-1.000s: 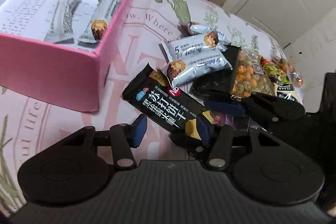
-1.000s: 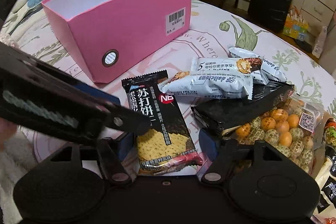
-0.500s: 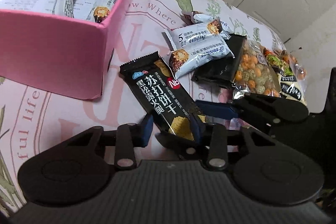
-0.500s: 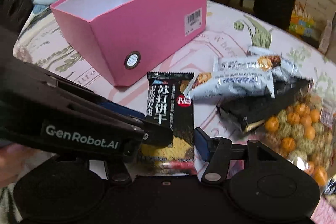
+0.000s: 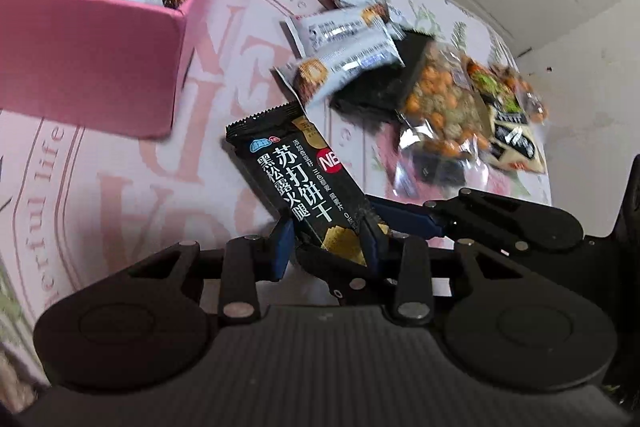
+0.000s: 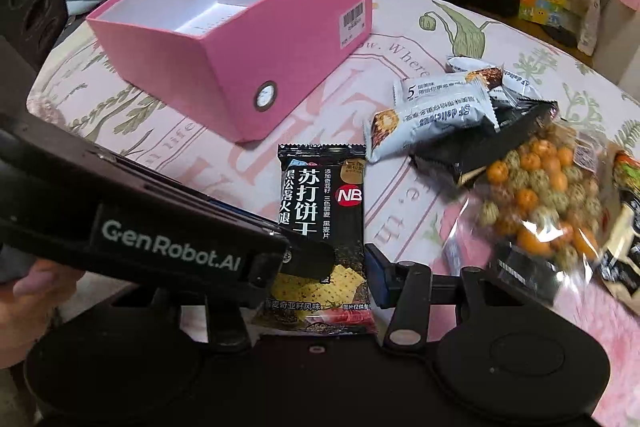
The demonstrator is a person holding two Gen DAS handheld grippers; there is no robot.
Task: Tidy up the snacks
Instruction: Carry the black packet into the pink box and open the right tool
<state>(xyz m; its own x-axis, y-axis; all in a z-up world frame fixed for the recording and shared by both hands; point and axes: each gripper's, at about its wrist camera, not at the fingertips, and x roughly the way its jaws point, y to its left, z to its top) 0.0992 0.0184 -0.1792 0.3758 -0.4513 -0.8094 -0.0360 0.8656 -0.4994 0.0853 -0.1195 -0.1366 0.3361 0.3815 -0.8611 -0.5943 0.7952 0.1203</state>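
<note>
My left tool (image 5: 326, 245) has now clenched the glossy black cracker pack (image 5: 298, 183), my right tool (image 6: 320, 279) (fingers spread) flanking it.

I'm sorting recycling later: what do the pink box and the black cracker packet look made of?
Pink box: apparently paper-covered cardboard, matte, with crisp folded edges and a white interior. Black cracker packet: likely glossy printed plastic film, judging by its sheen and serrated sealed end.
</note>
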